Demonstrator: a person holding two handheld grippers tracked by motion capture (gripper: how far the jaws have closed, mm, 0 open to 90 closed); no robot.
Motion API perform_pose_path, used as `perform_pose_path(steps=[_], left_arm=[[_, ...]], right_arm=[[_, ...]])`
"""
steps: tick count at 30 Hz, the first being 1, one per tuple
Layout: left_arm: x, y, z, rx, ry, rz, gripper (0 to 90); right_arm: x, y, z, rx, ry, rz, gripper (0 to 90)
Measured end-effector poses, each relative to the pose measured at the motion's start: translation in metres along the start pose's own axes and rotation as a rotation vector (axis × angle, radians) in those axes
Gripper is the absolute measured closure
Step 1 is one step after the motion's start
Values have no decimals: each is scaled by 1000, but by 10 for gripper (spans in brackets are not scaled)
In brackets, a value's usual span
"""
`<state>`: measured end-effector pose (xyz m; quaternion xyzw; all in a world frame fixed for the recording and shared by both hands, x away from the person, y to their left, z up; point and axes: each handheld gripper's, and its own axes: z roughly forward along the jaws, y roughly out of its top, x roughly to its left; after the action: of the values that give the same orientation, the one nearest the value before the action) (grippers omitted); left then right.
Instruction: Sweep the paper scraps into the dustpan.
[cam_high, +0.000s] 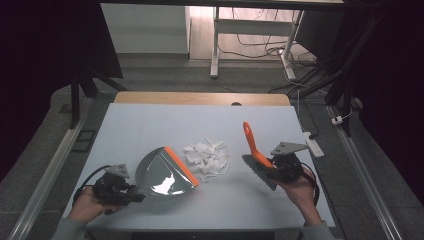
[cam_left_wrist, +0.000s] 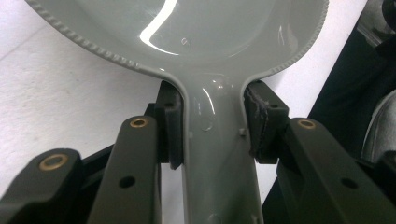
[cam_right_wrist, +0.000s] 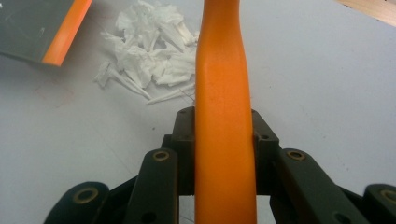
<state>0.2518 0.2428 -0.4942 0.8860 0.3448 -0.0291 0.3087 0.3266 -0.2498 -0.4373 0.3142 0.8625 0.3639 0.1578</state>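
L gripper clamps grey dustpan by its handle; R gripper grips orange-handled brush. Paper scraps btwn them on table.

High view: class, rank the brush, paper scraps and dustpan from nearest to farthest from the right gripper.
1. Brush, held in the right gripper.
2. Paper scraps, mid-table, to its left.
3. Dustpan, farther left, in the left gripper.
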Motion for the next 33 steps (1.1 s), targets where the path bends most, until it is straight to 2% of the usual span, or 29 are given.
perform_pose_path(steps=[9,18,23,33], left_arm=[[1,1,5,21,-7,-4,614],[4,5,11,37,-12,0,614],[7,6,10,31,-24,-2,614],[4,9,12,56,-36,32,614]], right_arm=[[-2,14,14,0,0,2,701],[-3,27,31,22,-14,-15,701],[-6,36,44,27,-22,5,701],[-11,49,66,58,-51,35,701]])
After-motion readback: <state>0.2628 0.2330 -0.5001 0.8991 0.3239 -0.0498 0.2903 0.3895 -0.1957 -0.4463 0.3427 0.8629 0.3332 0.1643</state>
